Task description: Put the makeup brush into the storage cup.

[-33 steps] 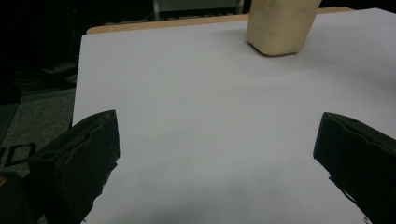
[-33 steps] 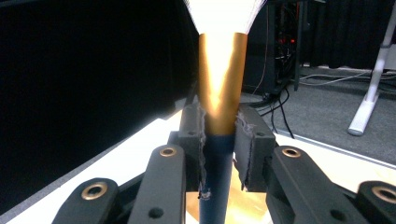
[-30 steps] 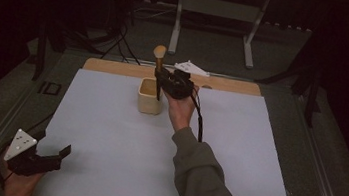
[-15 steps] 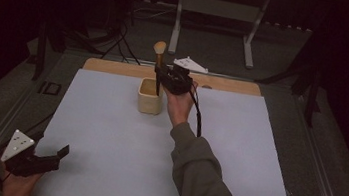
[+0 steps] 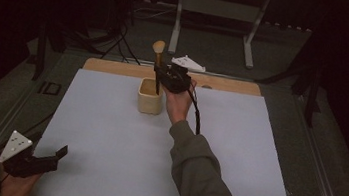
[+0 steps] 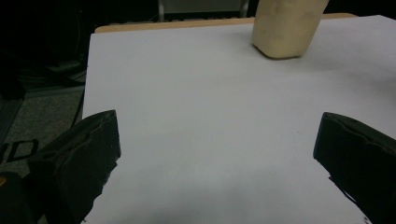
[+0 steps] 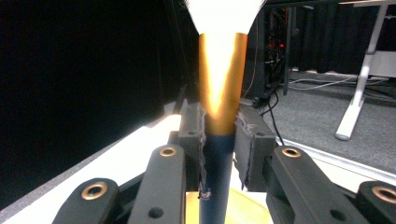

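Makeup brush [image 5: 158,55]: upright, dark handle, gold ferrule [image 7: 221,84], pale bristle head on top. Its lower end stands inside the cream cup [image 5: 150,96]; the head rises well above the cup's rim. In the right gripper view the bristles [image 7: 223,9] flare out at the top edge and the gold ferrule meets the dark handle right at the pads.

Right gripper [image 5: 161,76]: jaws clamped on the brush, one pad on each side of the handle, at the joint between ferrule and handle. Gripper sits just right of the cup, above its rim, held by the right hand [image 5: 178,101], with the grey sleeve [image 5: 200,177] coming in from the near edge. Grey three-cornered plate on top, cable trailing back along the forearm.

Cup: on the white surface [image 5: 107,135], far side, a little left of centre, near the wooden strip [image 5: 116,67] along the far edge. In the left gripper view the cup [image 6: 287,25] sits at the top, far ahead of the jaws.

Left gripper [image 5: 52,156]: near left corner of the surface, jaws wide apart, nothing between them, well apart from the cup and brush.

Beyond the surface: dark floor, cables, white frame legs [image 5: 249,47].
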`<action>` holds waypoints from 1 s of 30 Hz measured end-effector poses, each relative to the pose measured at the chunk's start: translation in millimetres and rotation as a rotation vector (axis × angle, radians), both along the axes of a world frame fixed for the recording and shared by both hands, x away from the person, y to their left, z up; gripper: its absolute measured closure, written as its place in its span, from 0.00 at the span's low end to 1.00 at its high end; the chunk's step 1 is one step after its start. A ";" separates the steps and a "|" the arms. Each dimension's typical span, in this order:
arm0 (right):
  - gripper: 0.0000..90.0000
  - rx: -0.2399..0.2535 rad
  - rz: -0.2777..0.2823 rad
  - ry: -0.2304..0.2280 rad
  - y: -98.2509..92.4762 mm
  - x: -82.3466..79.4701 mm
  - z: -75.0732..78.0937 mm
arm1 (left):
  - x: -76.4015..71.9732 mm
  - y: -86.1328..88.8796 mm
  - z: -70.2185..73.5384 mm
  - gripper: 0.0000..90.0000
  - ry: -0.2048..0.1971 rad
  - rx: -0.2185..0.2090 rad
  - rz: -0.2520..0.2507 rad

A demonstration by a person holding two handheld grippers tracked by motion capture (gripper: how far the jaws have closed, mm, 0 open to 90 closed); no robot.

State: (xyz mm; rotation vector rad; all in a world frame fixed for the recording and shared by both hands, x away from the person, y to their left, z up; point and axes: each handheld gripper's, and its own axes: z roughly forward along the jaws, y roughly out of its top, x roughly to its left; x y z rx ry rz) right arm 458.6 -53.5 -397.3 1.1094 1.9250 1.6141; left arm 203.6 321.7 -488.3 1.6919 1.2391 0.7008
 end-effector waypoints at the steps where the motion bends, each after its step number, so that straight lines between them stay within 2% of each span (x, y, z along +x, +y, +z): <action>1: 0.82 0.003 -0.001 0.001 0.1 0.3 -0.2 | 0.0 0.0 0.1 0.02 0.000 0.000 0.001; 6: 0.82 -0.008 -0.008 0.003 1.1 3.7 -3.4 | -0.4 1.0 0.1 0.02 -0.001 -0.006 0.003; 13: 0.82 0.027 -0.008 0.024 0.5 10.0 -11.0 | -0.3 1.3 0.0 0.02 -0.002 -0.009 0.002; 20: 0.82 -0.019 0.001 0.027 7.7 8.4 -16.6 | -0.5 0.9 0.1 0.02 -0.002 -0.008 0.002; 30: 0.82 -0.052 0.017 0.029 9.6 8.2 -18.1 | -0.3 0.5 0.0 0.02 -0.002 -0.006 0.001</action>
